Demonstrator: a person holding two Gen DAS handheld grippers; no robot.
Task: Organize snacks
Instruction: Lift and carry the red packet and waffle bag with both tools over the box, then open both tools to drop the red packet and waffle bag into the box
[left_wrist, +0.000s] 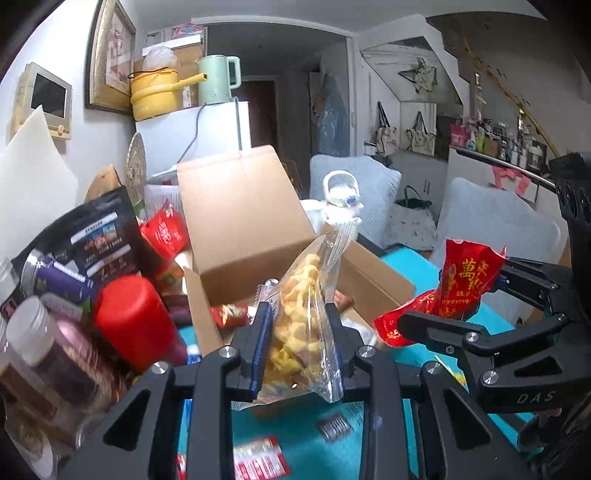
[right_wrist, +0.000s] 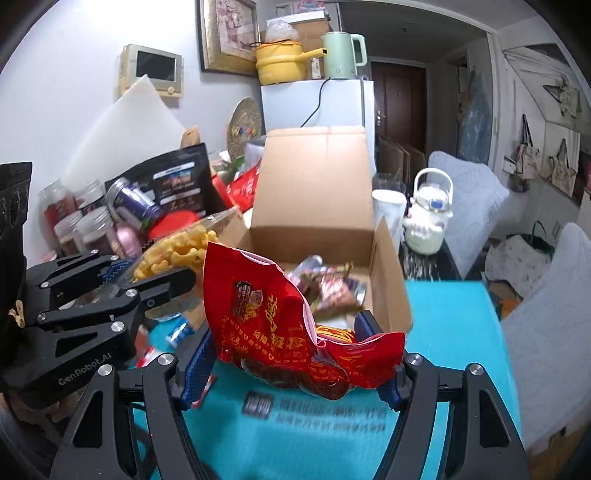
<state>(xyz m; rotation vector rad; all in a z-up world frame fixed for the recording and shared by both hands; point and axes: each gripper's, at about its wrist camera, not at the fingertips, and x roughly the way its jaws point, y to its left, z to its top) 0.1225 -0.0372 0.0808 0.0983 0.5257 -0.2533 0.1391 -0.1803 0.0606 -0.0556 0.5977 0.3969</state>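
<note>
- Lower centre of the left wrist view: the left gripper (left_wrist: 295, 332) is clamped on a clear bag of yellow puffs (left_wrist: 299, 314), held above the teal tablecloth (left_wrist: 417, 273).
- Lower centre of the right wrist view: the right gripper (right_wrist: 291, 354) grasps a red packet (right_wrist: 288, 325) with gold Chinese characters (its neighbour's frame reads "GenRobot.AI").
- Just behind both: an open cardboard box (right_wrist: 314, 192) with wrapped snacks (right_wrist: 328, 284) inside.
- Left: jars (left_wrist: 44, 332) and a black pouch (left_wrist: 99, 236).
- Far top: a green kettle (right_wrist: 343, 55).
</note>
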